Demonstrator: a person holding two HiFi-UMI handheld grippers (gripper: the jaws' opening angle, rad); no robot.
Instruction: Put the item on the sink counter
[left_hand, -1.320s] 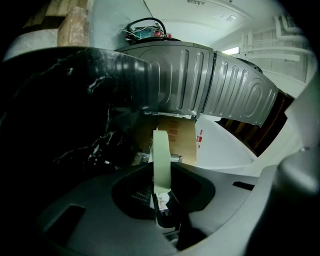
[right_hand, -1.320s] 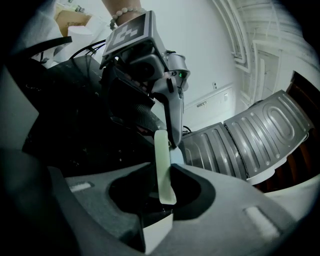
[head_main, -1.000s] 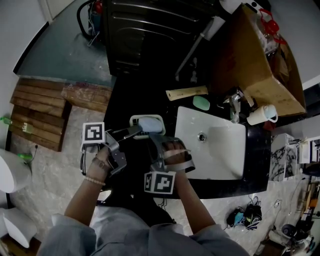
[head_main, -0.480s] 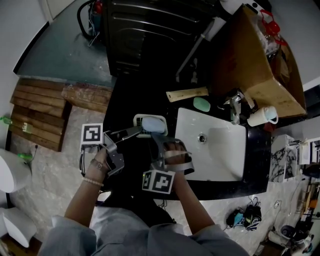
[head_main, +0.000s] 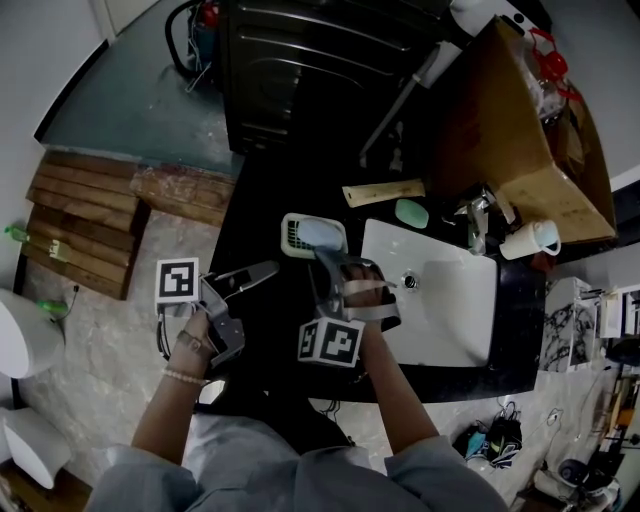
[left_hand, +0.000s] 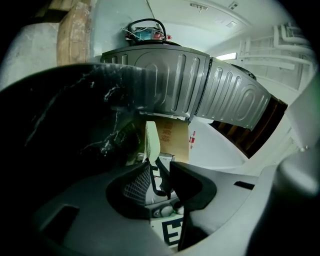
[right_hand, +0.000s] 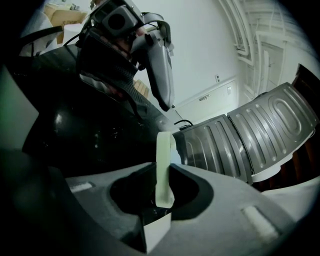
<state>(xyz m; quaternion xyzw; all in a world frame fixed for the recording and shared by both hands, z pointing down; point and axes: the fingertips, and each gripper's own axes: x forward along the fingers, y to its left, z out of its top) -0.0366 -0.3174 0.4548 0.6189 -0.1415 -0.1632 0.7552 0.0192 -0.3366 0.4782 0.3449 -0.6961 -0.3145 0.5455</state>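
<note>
Item: soap dish (head_main: 300, 232), pale green, slatted base, pale blue bar inside. Located over the black surface (head_main: 255, 215), just beside the upper left corner of the white sink basin (head_main: 445, 305). Cannot tell whether resting on the surface or lifted clear of it.

Right gripper (head_main: 323, 254): clamped on the near rim of the soap dish. In the right gripper view (right_hand: 162, 175), rim of the soap dish (right_hand: 163, 150) seen edge-on, pinched between both jaws and standing up past them.

Left gripper (head_main: 263, 270): released, jaws a little apart, nothing between them. Held low at the left edge of the surface, pointing toward the soap dish but apart from it. In the left gripper view (left_hand: 160, 169), narrow gap between the jaws, with the soap dish (left_hand: 151, 140) visible beyond it.

Other contents of the surface, behind the basin:
- green soap bar (head_main: 410, 213), loose, near the basin's back edge
- long pale wooden piece (head_main: 383, 192), lying flat
- faucet (head_main: 478, 218), metal
- white mug (head_main: 530, 238), at the basin's far right corner

Surroundings:
- cardboard box (head_main: 520, 130), open, beyond the faucet
- dark ribbed appliance (head_main: 300, 60), behind the surface
- wooden pallet (head_main: 90, 215), on the floor at left
</note>
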